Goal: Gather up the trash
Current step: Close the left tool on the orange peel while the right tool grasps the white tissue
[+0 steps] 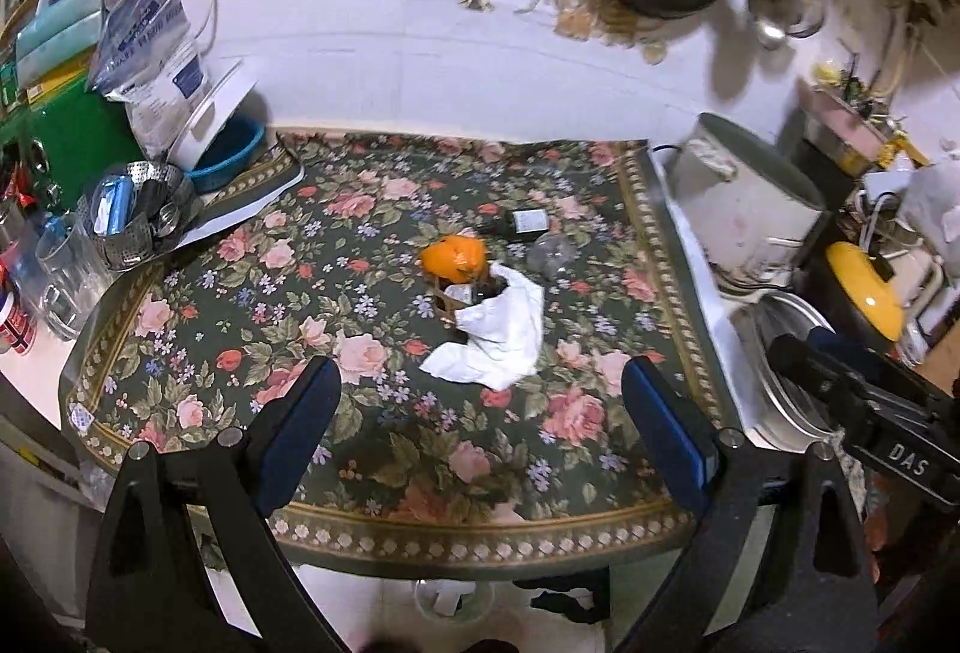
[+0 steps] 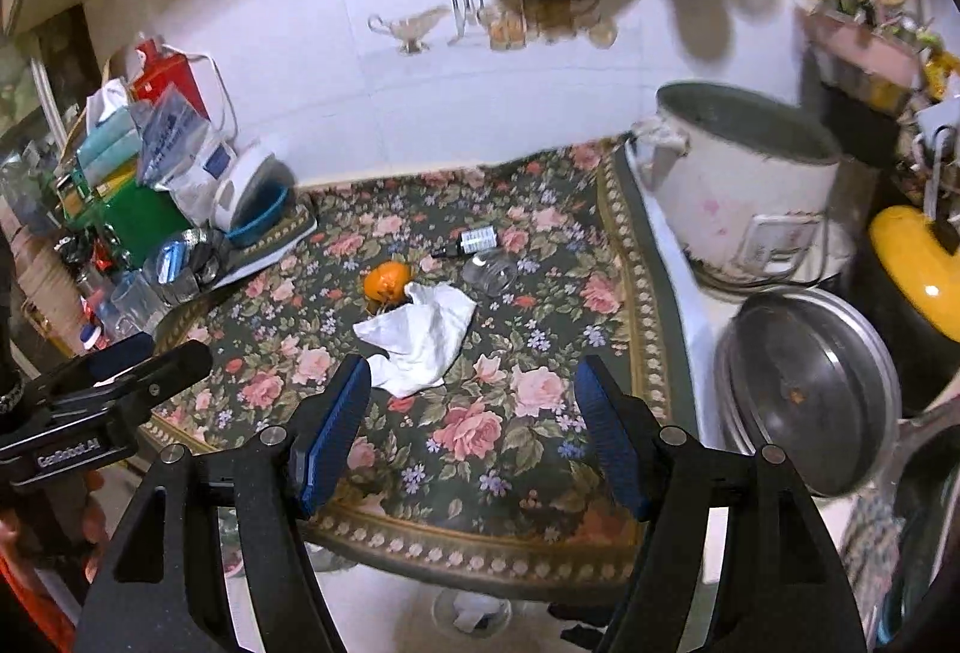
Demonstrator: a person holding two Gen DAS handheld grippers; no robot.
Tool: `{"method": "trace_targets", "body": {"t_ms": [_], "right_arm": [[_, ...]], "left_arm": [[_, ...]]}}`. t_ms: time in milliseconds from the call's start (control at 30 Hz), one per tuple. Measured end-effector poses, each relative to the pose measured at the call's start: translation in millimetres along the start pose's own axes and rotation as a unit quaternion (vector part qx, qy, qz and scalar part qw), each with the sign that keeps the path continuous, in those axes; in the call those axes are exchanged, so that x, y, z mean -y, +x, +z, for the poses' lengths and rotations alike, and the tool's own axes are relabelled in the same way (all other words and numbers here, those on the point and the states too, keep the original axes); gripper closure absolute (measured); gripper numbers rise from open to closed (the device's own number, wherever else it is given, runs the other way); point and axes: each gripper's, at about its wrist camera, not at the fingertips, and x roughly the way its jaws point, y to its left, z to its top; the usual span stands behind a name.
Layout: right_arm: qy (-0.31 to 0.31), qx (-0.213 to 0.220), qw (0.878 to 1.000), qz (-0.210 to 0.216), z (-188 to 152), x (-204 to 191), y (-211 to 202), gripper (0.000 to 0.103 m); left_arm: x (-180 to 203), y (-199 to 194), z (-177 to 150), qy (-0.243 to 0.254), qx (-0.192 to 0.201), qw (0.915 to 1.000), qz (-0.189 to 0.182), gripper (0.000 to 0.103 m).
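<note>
In the left wrist view, our left gripper (image 1: 480, 401) stood spread and empty above the floral table (image 1: 180, 353); tissue (image 1: 492, 335), orange peel (image 1: 453, 257), small bottle (image 1: 519, 221) lay uncollected. In the right wrist view, our right gripper (image 2: 474, 425) stood spread, empty, short of the tissue (image 2: 420, 335).

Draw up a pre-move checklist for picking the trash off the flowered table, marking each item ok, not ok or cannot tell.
1. Left gripper open and empty: ok.
2. Right gripper open and empty: ok.
3. Crumpled white tissue in clear view, nothing on top: ok.
4. Orange peel free of the tissue: not ok, they touch.
5. Small dark bottle empty: cannot tell.
6. Bin under the table edge, within reach: cannot tell.
</note>
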Motion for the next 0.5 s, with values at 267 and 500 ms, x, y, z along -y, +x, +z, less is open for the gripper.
{"method": "trace_targets", "body": {"t_ms": [267, 500], "right_arm": [[0.015, -0.072, 0.997, 0.016, 9, -4, 90, 0.036], [0.054, -0.131, 0.99, -0.002, 9, -8, 170, 0.036]], "left_arm": [[-35, 55, 23, 0.001, -0.032, 0.9995, 0.006, 0.008], [-72, 117, 52, 0.037, -0.08, 0.9961, -0.008, 0.008]]}}
